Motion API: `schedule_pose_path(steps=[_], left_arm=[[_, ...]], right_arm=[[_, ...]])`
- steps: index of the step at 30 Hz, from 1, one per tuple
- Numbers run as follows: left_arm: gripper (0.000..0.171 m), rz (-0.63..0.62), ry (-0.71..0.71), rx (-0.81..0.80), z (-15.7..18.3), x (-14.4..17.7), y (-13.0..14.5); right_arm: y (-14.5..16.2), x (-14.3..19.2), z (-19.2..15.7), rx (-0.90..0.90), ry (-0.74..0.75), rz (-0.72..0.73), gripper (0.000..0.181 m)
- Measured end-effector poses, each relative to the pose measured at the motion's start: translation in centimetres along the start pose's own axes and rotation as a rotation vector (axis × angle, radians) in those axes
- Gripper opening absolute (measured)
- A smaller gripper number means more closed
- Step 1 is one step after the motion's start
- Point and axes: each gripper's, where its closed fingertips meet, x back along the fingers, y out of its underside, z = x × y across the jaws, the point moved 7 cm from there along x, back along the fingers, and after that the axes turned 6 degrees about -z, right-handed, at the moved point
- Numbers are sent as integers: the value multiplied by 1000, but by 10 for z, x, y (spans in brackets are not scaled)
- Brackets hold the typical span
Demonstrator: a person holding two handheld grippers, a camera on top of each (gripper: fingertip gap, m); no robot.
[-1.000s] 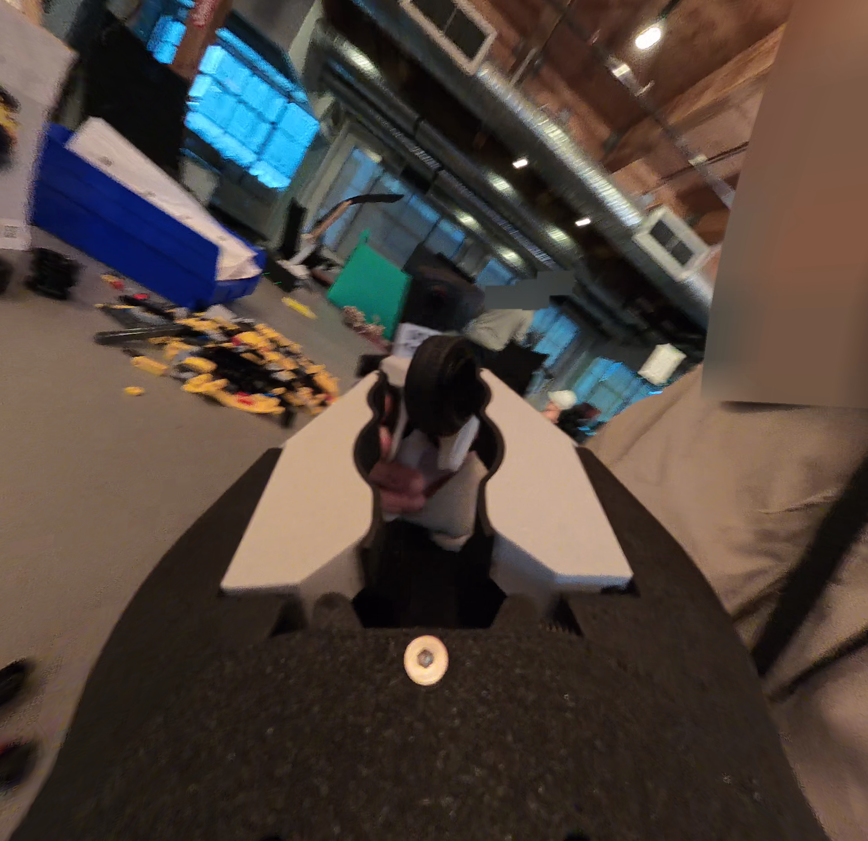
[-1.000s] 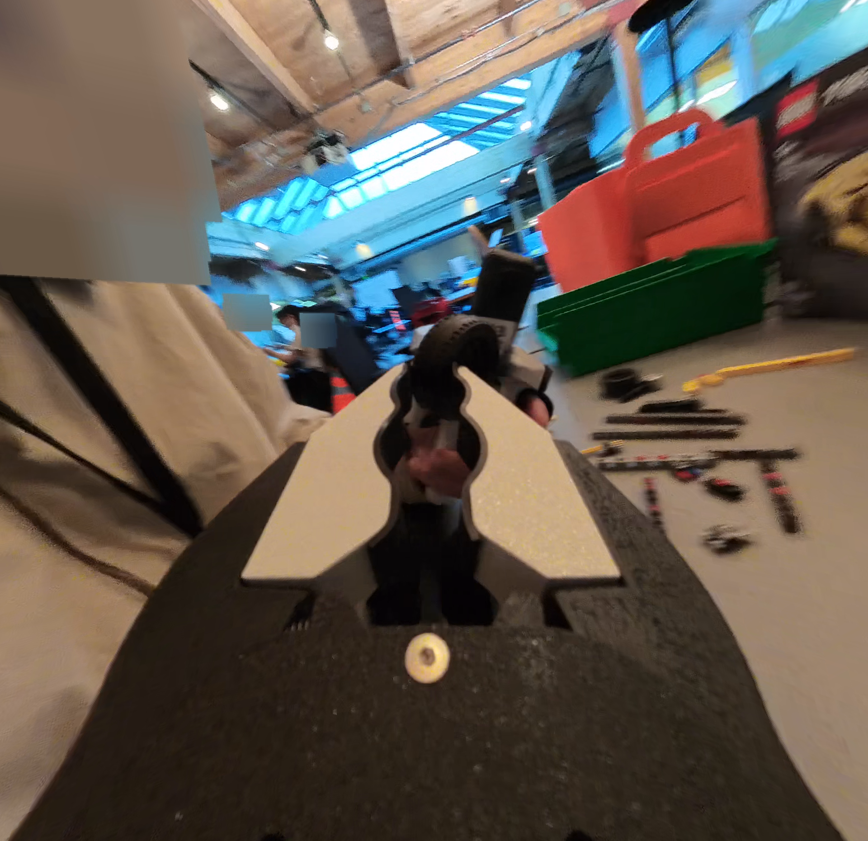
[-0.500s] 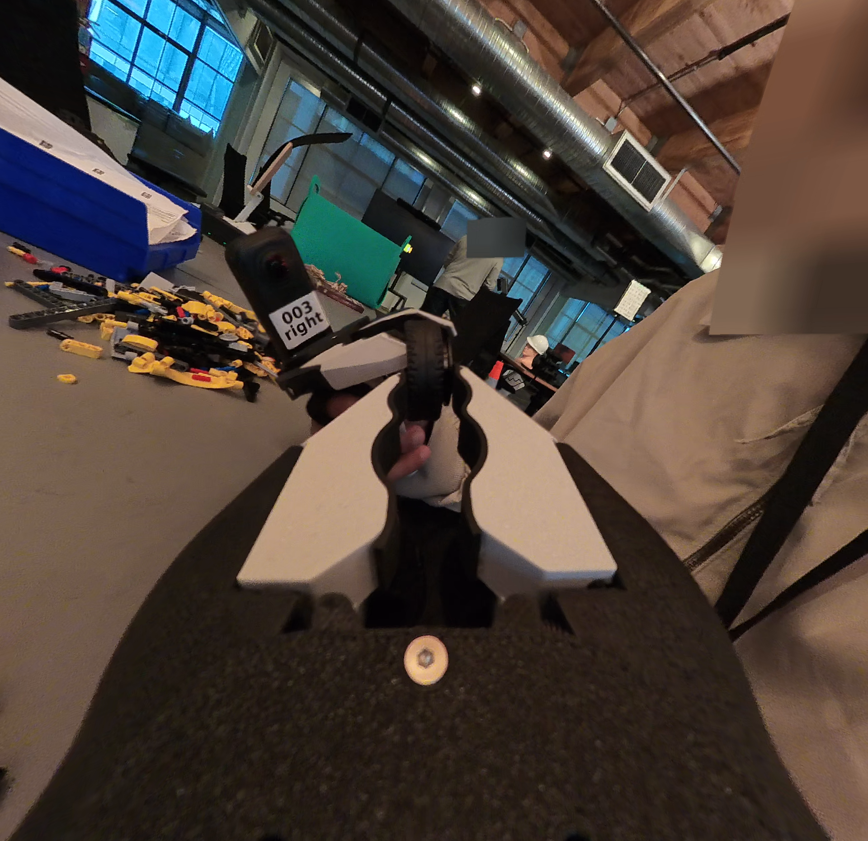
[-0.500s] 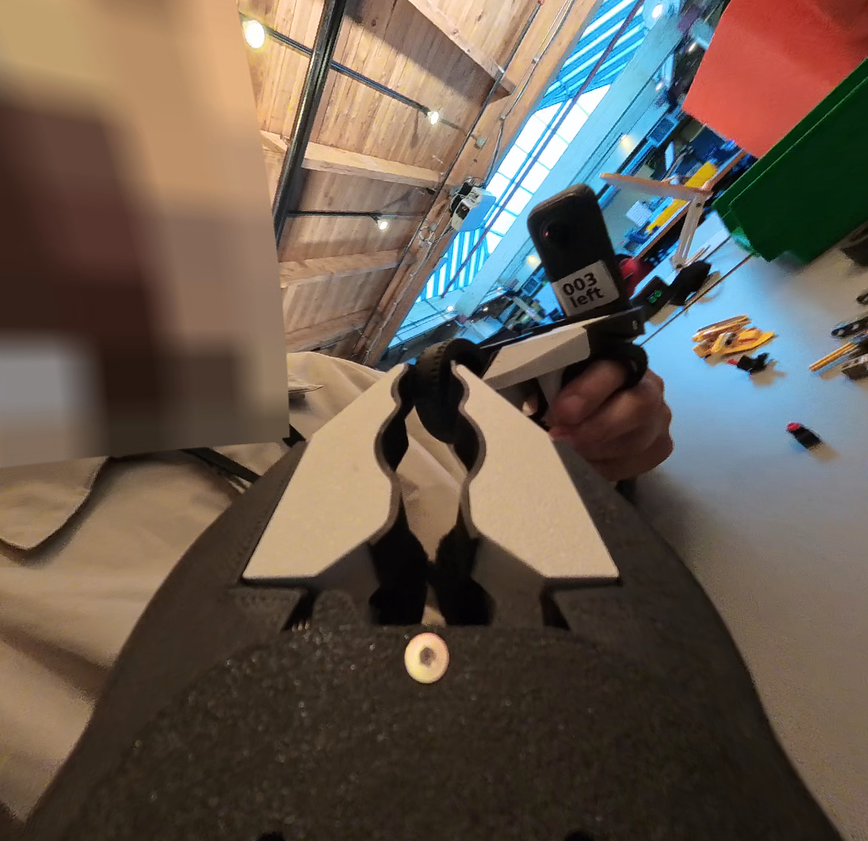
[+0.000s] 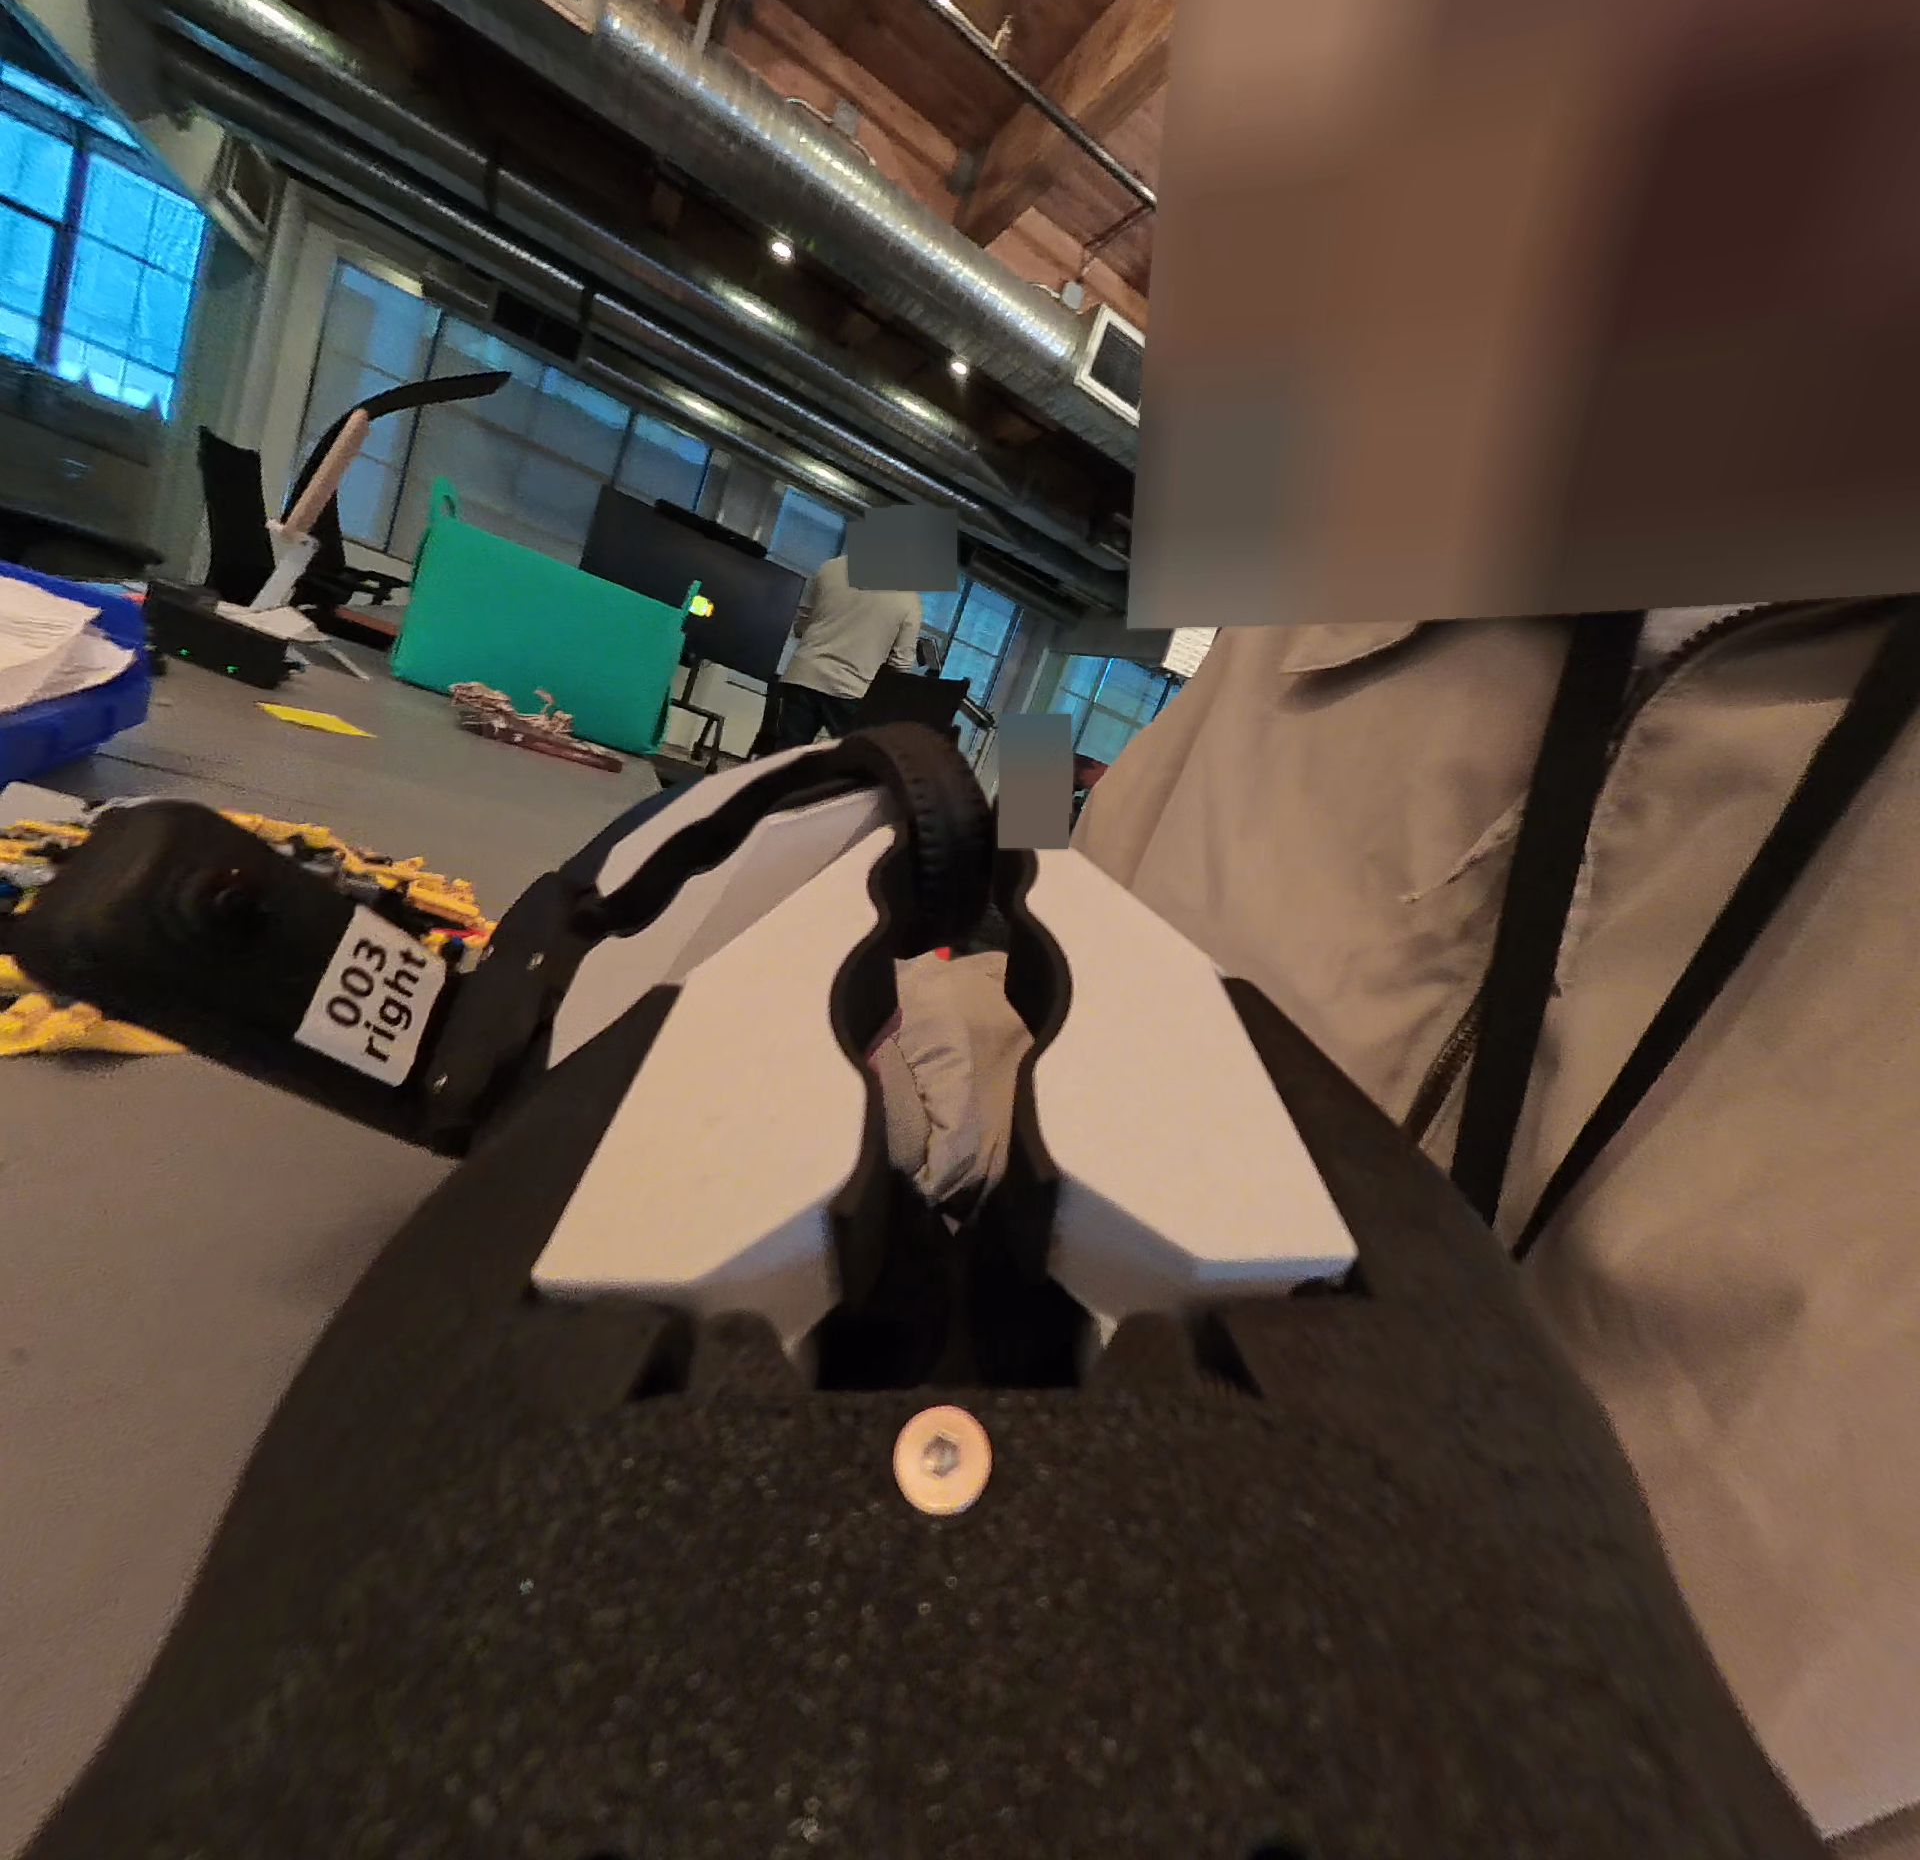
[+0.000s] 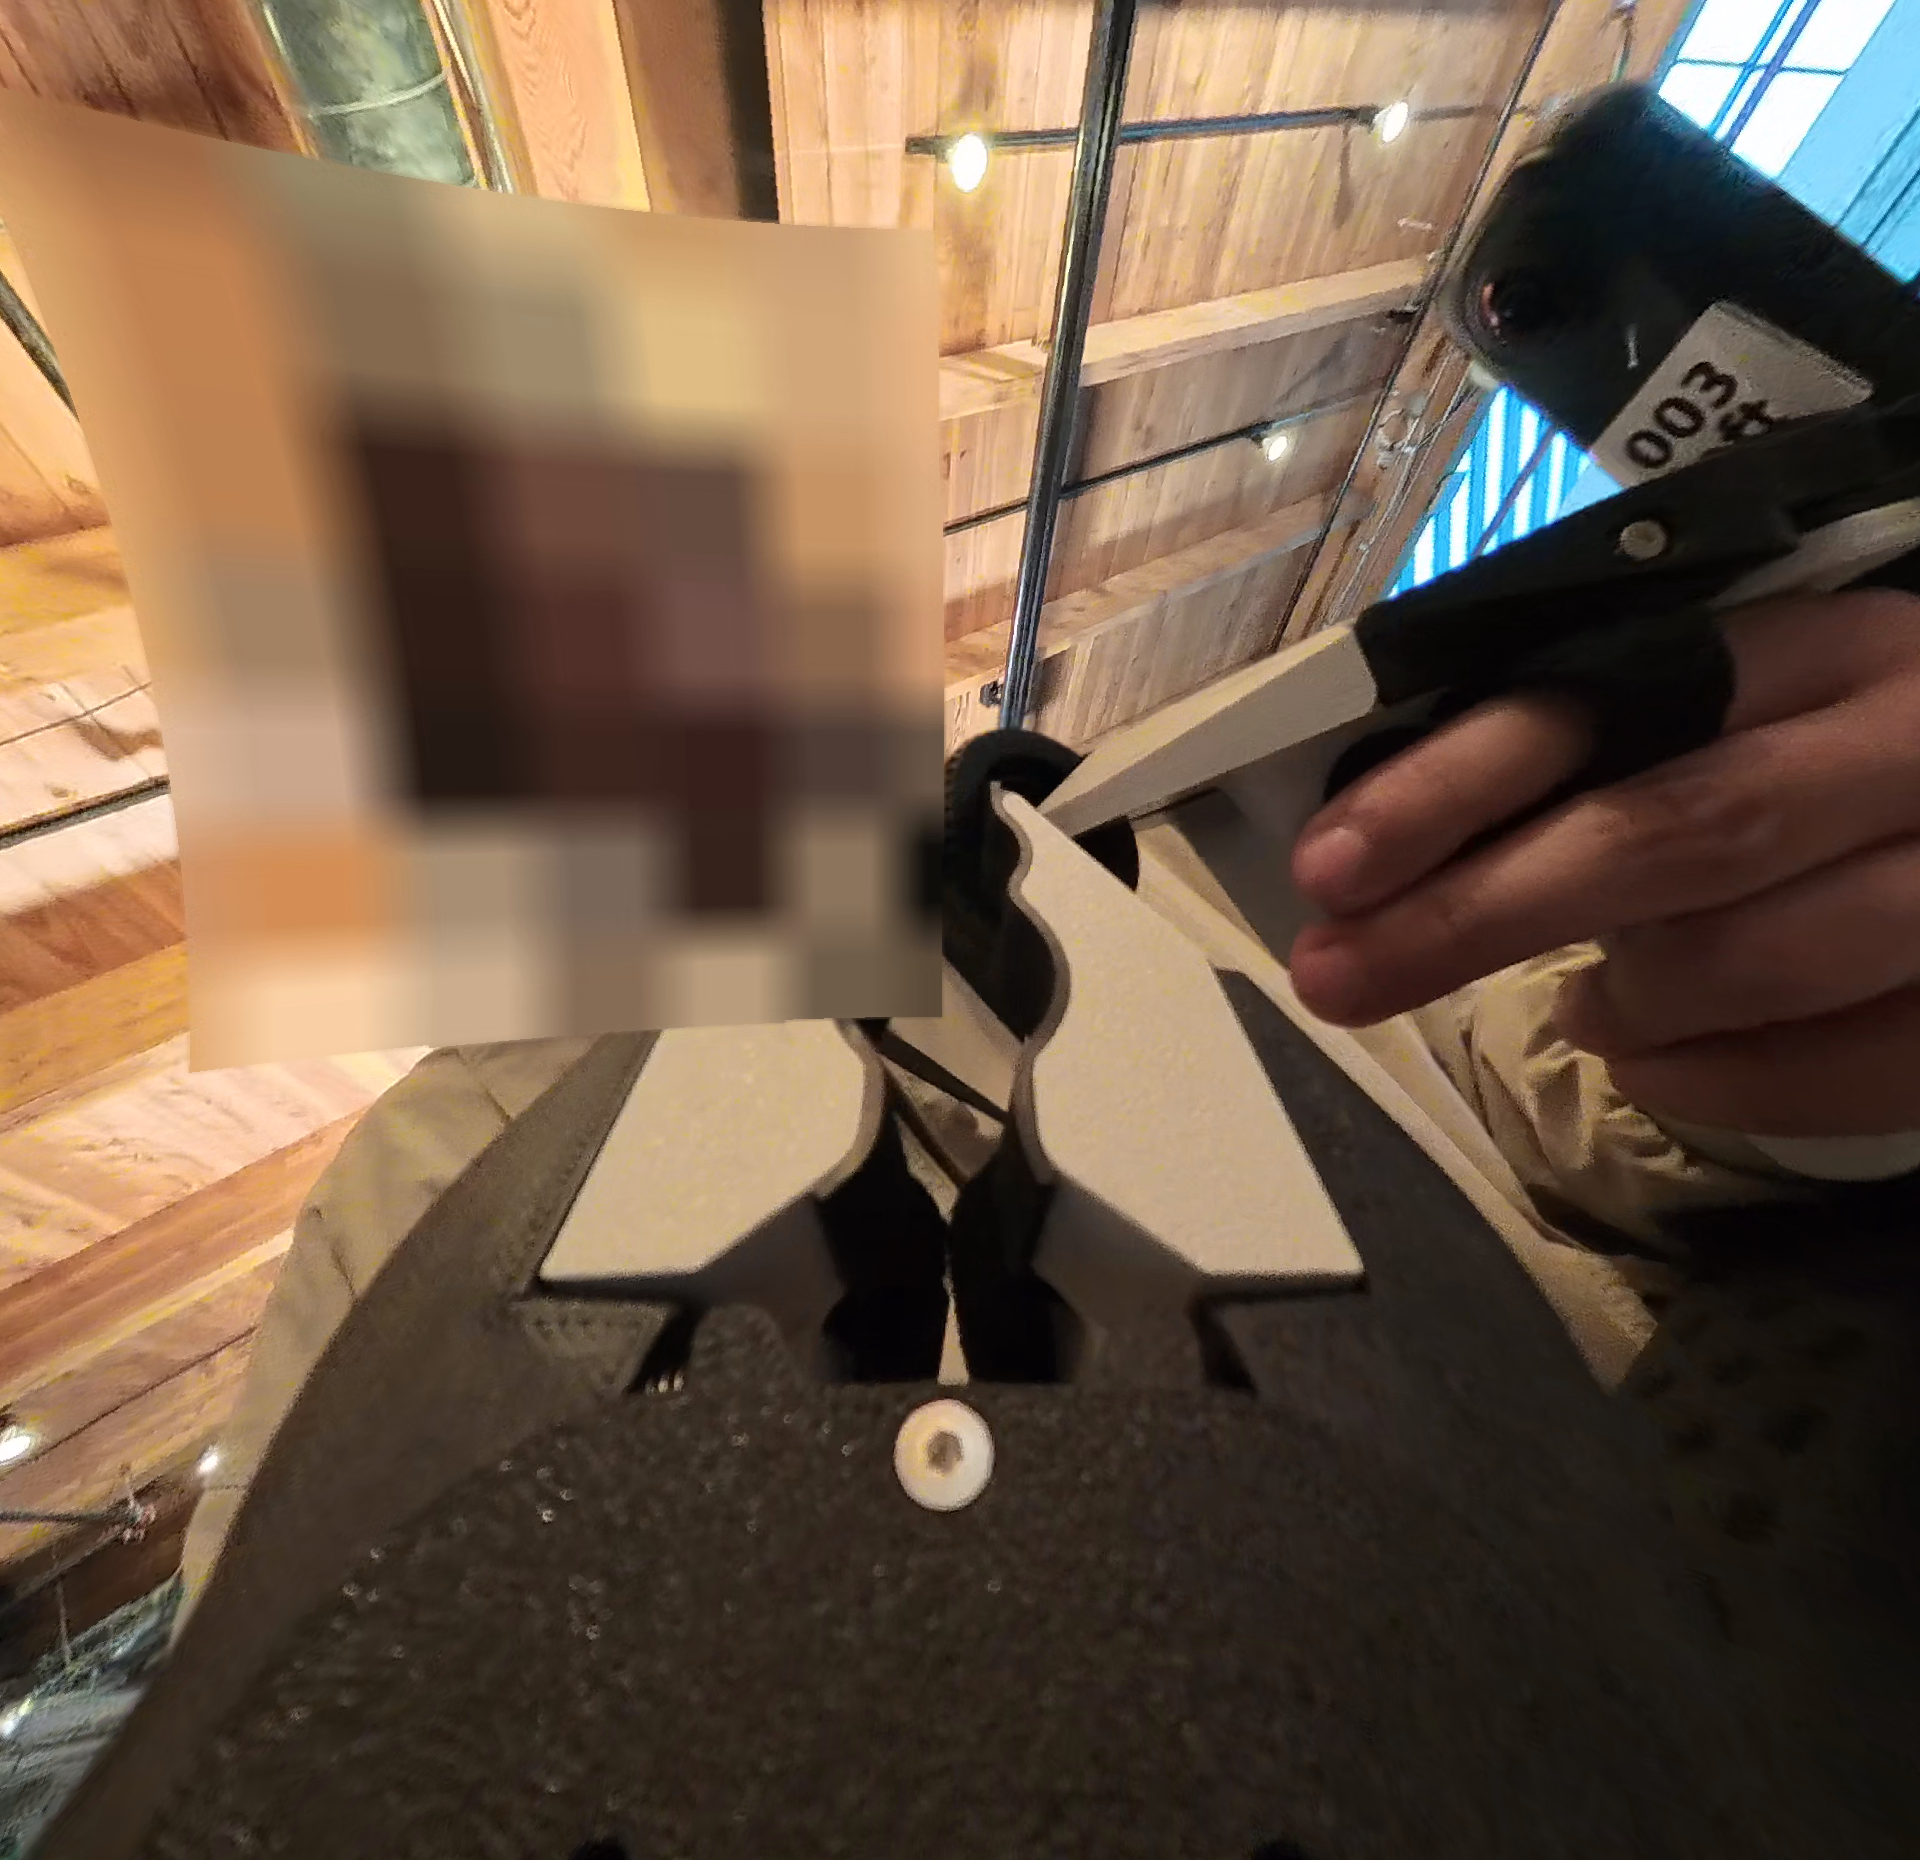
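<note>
Overhead runs a timber ceiling [image 6: 1174, 283] with small spot lamps, and in the left wrist view a long silver air duct [image 5: 831, 210] crosses beneath dark beams above tall blue-lit windows [image 5: 94, 272]. Below them a grey table [image 5: 187, 1218] spreads out to the left. Close on the right sits a person in a beige jacket [image 5: 1714, 1135] crossed by black straps [image 5: 1538, 927].

Farther back on the table stands a green folding panel [image 5: 540, 647], and another person in a light top [image 5: 847, 631] stands behind it. At the left edge a blue bin [image 5: 73, 709] holds white paper. A heap of yellow and black building pieces [image 5: 416, 875] lies on the table behind the right hand-held gripper's camera [image 5: 208, 937], which bears a white sticker.

Both tools meet at one small thing: a black ribbed rubber tyre [image 5: 940, 854], lifted clear of the table in front of the jacket. The left hand-held gripper [image 5: 951, 901] has its white fingers drawn close, pinching the lower rim of the tyre between their scalloped tips. The right hand-held gripper [image 5: 883, 787] comes in from the left, and its tips meet the upper part of the tyre. In the right wrist view the right hand-held gripper's fingers [image 6: 1132, 1062] stand nearly together on the tyre, partly hidden by a blur patch. A bare hand [image 6: 1621, 854] grips the left tool's handle there.
</note>
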Motion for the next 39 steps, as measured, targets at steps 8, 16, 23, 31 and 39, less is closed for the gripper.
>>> schedule_pose_path(steps=[8,16,23,31,39], left_arm=[[14,5,11,36,5,4,2],[14,-30,-87,46,-4,11,7],[14,-53,-176,40,-12,17,8],[14,-117,-195,-26,-12,13,13],[14,-137,-171,-81,-6,11,14]], right_arm=[[0,-3,1,60,81,-38,11],[-6,12,3,158,274,23,11],[-13,20,-3,454,549,31,13],[-8,29,6,289,477,60,13],[-3,31,17,40,317,57,13]])
